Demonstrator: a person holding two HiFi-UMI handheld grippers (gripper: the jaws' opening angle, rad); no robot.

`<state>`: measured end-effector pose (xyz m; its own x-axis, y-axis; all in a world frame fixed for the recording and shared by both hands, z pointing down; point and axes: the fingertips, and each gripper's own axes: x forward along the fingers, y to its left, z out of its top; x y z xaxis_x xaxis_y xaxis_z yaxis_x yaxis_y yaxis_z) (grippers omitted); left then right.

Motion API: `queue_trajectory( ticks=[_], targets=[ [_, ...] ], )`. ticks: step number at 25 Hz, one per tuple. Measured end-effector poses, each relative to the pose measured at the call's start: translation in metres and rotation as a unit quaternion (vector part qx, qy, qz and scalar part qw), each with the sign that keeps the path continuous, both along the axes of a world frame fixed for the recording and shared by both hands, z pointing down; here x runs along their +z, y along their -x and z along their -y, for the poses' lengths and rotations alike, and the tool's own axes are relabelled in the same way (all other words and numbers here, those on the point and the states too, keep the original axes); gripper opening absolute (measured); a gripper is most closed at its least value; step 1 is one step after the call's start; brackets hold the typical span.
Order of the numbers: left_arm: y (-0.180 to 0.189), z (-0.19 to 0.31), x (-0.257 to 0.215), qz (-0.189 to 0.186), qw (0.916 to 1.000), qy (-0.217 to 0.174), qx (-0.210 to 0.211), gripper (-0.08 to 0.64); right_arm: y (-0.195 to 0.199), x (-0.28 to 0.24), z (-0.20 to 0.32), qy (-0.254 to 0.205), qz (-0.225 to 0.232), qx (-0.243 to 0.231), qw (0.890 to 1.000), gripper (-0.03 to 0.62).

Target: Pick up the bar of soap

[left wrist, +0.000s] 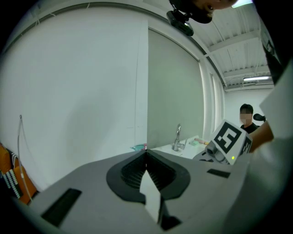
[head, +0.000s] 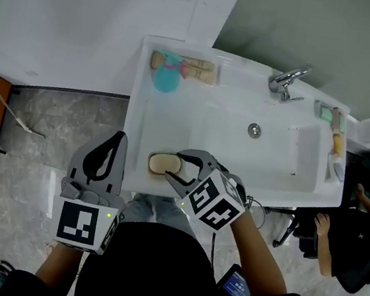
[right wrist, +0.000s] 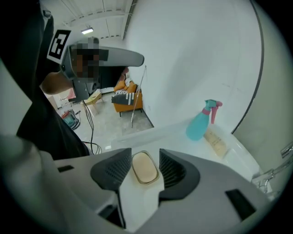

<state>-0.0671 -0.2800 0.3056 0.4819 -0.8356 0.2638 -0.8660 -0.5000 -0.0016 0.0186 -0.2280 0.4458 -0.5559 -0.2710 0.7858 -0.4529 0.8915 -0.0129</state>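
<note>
Grey right gripper, jaws spread, straddles the beige oval bar of soap on the white sink's near rim. Beside it, the grey left gripper is clenched empty.

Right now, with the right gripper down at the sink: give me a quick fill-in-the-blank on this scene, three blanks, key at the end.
1. The right gripper has its jaws ____, and the bar of soap shows between them, not yet gripped.
2. The left gripper has its jaws ____ and holds nothing.
3. The teal spray bottle at the back of the sink has a ____ trigger.

Missing words: open; shut; pink
</note>
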Motion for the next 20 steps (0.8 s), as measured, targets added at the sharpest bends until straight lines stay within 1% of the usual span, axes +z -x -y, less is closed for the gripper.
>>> queue_trajectory(
  ticks=[2,4,8,13,20],
  targets=[
    [0.006,0.001,0.001,-0.002,1.0000,0.001,-0.005,0.008,0.002,0.012,-0.002,0.014,-0.013,-0.006,1.000,0.191],
    [0.014,0.003,0.002,-0.004,0.9999,0.003,-0.012,0.008,0.006,0.024,-0.003,0.030,-0.022,-0.013,0.999,0.216],
    [0.026,0.008,0.006,-0.007,0.9996,0.008,-0.026,0.008,0.009,0.050,-0.003,0.058,-0.046,-0.018,0.997,0.242],
    [0.036,0.013,0.012,-0.011,0.9991,0.013,-0.038,0.008,0.011,0.078,-0.004,0.073,-0.086,-0.025,0.993,0.244],
    [0.045,0.018,0.019,-0.011,0.9986,0.019,-0.047,0.008,0.013,0.103,-0.005,0.097,-0.121,-0.031,0.987,0.244]
  ],
)
